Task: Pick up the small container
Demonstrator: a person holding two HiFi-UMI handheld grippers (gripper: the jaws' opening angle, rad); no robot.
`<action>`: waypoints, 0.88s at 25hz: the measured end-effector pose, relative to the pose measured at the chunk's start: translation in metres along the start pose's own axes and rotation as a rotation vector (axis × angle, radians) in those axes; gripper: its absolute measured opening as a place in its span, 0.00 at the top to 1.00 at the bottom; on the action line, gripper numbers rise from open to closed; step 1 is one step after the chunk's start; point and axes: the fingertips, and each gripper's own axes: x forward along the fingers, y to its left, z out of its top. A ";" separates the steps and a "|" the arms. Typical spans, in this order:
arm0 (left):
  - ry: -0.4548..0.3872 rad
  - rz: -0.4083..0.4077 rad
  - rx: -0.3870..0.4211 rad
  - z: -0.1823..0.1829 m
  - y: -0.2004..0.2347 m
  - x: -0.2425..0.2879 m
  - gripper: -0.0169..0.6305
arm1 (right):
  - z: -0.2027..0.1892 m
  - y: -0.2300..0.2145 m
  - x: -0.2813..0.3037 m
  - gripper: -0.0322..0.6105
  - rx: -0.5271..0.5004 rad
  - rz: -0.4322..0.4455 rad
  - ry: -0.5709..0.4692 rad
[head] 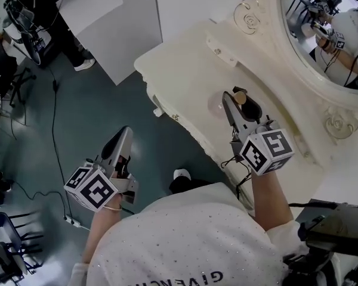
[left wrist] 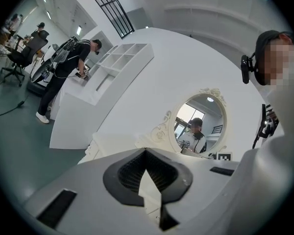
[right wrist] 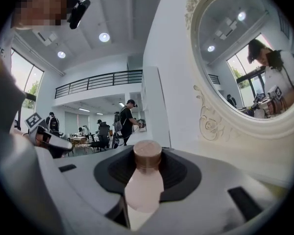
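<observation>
- Now my right gripper (head: 238, 103) clamps the small bottle (right wrist: 143, 187) squarely between its jaws, brown cap pointing out along them, above the dressing table (head: 185, 58).
- My left gripper (head: 122, 137), farther off, is closed and empty.

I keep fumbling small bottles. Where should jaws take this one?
Grip the bottle on its body, below the cap, from the side with jaws level: it stands upright and the cap is narrower. The right gripper holds it so.
</observation>
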 end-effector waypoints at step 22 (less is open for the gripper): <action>-0.038 0.003 -0.024 -0.063 -0.062 -0.136 0.97 | 0.011 0.078 -0.145 0.74 -0.012 0.000 -0.057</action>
